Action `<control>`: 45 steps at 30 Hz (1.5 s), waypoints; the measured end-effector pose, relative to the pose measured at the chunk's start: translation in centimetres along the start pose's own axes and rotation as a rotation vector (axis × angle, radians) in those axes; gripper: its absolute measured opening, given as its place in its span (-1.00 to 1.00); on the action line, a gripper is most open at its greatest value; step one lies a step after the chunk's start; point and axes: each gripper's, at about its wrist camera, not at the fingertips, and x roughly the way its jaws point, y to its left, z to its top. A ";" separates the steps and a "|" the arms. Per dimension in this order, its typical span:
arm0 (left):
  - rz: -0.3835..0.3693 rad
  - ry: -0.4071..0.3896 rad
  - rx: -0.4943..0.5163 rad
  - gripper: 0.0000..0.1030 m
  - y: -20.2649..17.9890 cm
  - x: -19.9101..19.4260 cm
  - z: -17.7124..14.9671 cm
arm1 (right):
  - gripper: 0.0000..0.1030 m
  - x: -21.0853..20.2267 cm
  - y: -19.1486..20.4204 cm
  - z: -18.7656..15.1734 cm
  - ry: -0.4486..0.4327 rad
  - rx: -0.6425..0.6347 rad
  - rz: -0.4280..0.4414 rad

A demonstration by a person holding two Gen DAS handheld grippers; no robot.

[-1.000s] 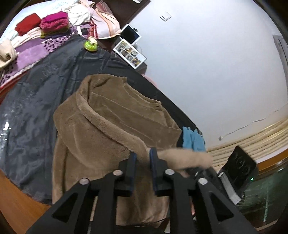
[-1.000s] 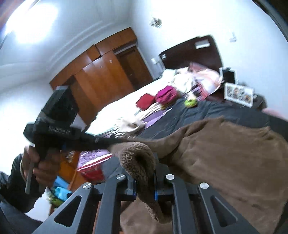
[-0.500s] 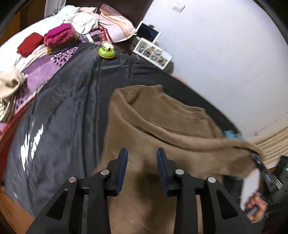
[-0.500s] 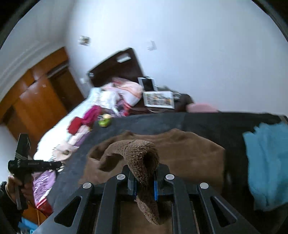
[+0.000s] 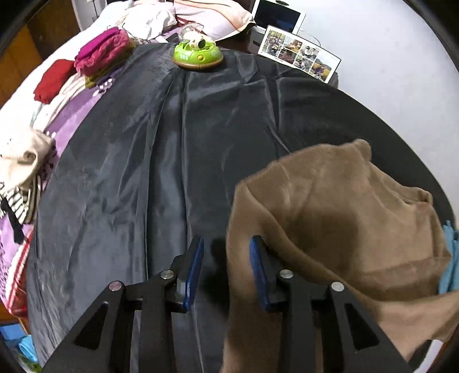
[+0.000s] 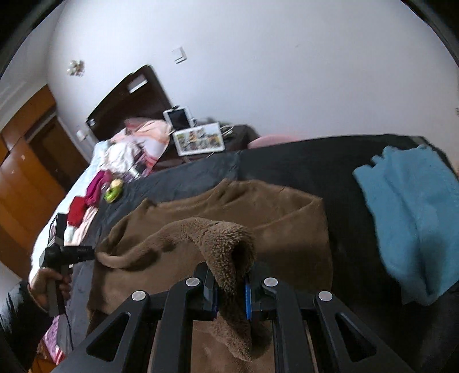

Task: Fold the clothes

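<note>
1. The right hand-held gripper (image 6: 229,289) is clamped on a thick fold of the brown fleece top (image 6: 258,229); the fuzzy cloth bulges up between the pads and hangs down toward the camera.
2. The left hand-held gripper (image 5: 226,269) points steeply down at the bed with its jaws apart. The near left edge of the brown fleece top (image 5: 330,218) lies in the gap beside the right pad (image 5: 258,272), and the pads do not press on it.
3. The top lies spread on the dark grey bedspread (image 5: 172,160), on its near right part in the left wrist view.
4. In the right wrist view a hand (image 6: 47,285) at the left edge grips the handle of the other gripper, whose tip sits at the top's left hem.
5. A light blue garment (image 6: 416,218) lies on the bedspread to the right of the top, apart from it.
6. Farther off, a green toy (image 5: 198,54) stands on the bedspread's far edge.
7. To the left, a magenta pile (image 5: 103,51) and a red garment (image 5: 53,79) rest on the bed.
8. Against the far wall leans a photo collage (image 5: 299,53), with a tablet (image 5: 278,14) behind it.
</note>
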 end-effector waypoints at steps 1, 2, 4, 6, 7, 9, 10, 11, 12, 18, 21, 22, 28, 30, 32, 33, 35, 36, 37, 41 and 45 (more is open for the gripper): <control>0.003 0.001 0.009 -0.29 -0.1 0.4 0.2 | -0.74 0.7 -0.4 0.0 0.017 0.016 -0.020; 0.006 0.002 0.017 -0.29 -0.3 0.7 0.5 | -0.74 1.6 -0.9 -0.1 0.038 0.034 -0.040; 0.013 -0.004 0.029 -0.28 -0.5 1.1 0.7 | -0.74 3.5 -1.8 -0.4 0.084 0.059 -0.085; 0.019 -0.013 0.040 -0.28 -0.6 1.4 1.0 | -0.74 5.7 -2.7 -1.1 0.137 0.068 -0.135; 0.022 -0.018 0.046 -0.28 -0.7 1.6 1.1 | -0.73 6.7 -3.1 -1.3 0.160 0.068 -0.155; 0.030 -0.028 0.060 -0.28 -0.7 1.6 1.1 | -0.71 8.5 -3.7 -1.7 0.202 0.070 -0.178; 0.034 -0.033 0.067 -0.28 -0.7 1.7 1.1 | -0.67 9.1 -4.0 -1.7 0.224 0.076 -0.181; 0.037 -0.037 0.073 -0.24 -0.8 1.7 1.1 | -0.58 9.6 -4.3 -1.7 0.237 0.080 -0.201; 0.037 -0.038 0.077 -0.23 -0.7 1.7 1.0 | -0.42 9.7 -4.4 -1.6 0.237 0.076 -0.222; 0.016 -0.051 0.083 -0.21 0.2 -0.4 -0.2 | 0.49 7.2 -3.4 -1.2 0.148 0.002 -0.295; -0.004 -0.092 0.121 -0.18 0.0 -3.0 -1.8 | 0.49 5.2 -1.5 -1.6 0.112 -0.055 -0.197; -0.013 -0.106 0.137 -0.15 -0.1 -3.9 -2.4 | 0.49 4.9 -0.8 -2.0 0.116 -0.087 -0.164; -0.145 -0.080 0.289 0.02 -2.6 -4.7 -6.5 | 0.49 7.1 1.4 -4.8 0.245 -0.184 -0.089; -0.161 -0.042 0.309 0.02 -3.2 -3.7 -8.0 | 0.49 8.2 0.2 -5.4 0.286 -0.162 -0.105; -0.142 -0.029 0.310 0.02 -3.2 -2.4 -8.4 | 0.49 8.8 -0.7 -5.8 0.308 -0.163 -0.111; -0.136 -0.030 0.313 0.02 -3.1 -1.9 -8.6 | 0.47 8.8 -0.9 -6.0 0.312 -0.182 -0.115; -0.130 -0.045 0.338 0.03 -3.2 -1.7 -8.6 | 0.46 9.0 -1.2 -6.5 0.319 -0.218 -0.122; -0.125 -0.052 0.351 0.07 -3.2 -1.5 -8.6 | 0.46 9.2 -1.1 -6.5 0.323 -0.236 -0.134; -0.119 -0.058 0.364 0.07 -3.2 -1.4 -8.6 | 0.46 9.5 -0.9 -6.6 0.327 -0.254 -0.148; -0.110 -0.070 0.388 0.09 -3.1 -1.1 -8.4 | 0.47 10.1 -0.5 -6.6 0.331 -0.285 -0.174; -0.108 -0.053 0.365 0.10 -2.8 -2.2 -8.8 | 0.47 8.9 -0.4 -6.2 0.331 -0.270 -0.164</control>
